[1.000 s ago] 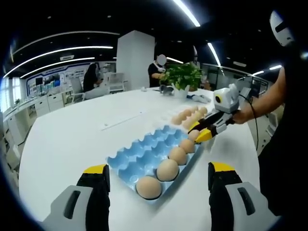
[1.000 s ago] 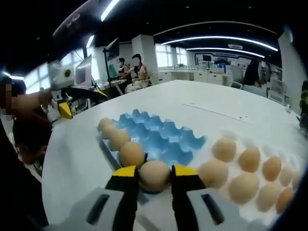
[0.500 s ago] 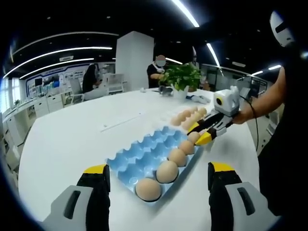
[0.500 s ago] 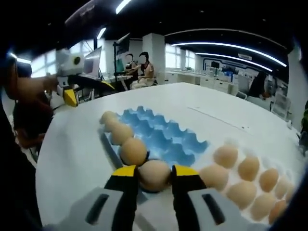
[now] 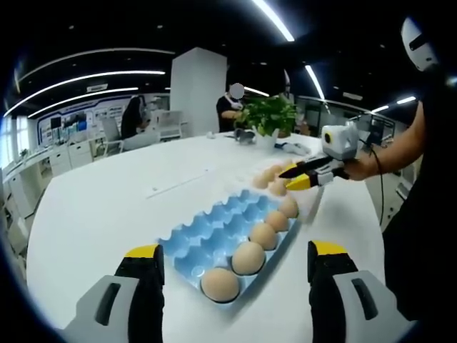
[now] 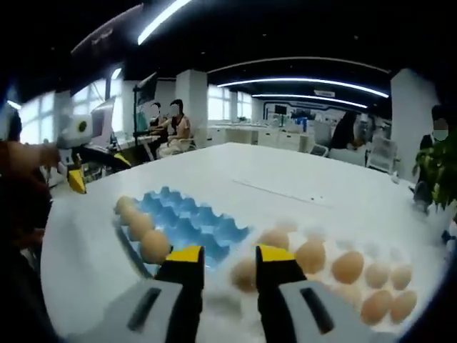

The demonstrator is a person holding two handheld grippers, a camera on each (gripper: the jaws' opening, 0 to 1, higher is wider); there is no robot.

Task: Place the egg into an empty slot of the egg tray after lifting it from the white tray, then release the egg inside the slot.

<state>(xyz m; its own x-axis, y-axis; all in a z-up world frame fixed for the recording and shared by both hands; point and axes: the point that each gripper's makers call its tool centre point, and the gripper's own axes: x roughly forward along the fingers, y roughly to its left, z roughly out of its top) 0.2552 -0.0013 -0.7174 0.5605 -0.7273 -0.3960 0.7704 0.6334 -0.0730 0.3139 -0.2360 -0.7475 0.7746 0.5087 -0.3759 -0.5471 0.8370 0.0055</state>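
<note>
The blue egg tray (image 5: pixel 207 232) lies on the white table with several tan eggs along its right row; the farthest one (image 5: pixel 289 207) sits in its slot. My right gripper (image 5: pixel 298 175) hovers above the white tray (image 5: pixel 312 202), apart from that egg. In the right gripper view its jaws (image 6: pixel 230 256) stand open with nothing held; a white-tray egg (image 6: pixel 243 275) shows blurred through the gap. The blue tray (image 6: pixel 189 221) is to the left there, the white tray (image 6: pixel 371 250) with several eggs to the right. My left gripper (image 5: pixel 234 251) is open and empty at the blue tray's near end.
A potted plant (image 5: pixel 270 114) stands at the table's far side. A thin strip (image 5: pixel 178 184) lies on the table beyond the blue tray. The left gripper (image 6: pixel 96 170) and a person's hand show at the left. People sit at desks in the background.
The right gripper let go of the egg in the blue tray's end slot, rose and drew back over the white tray. The left gripper stayed still.
</note>
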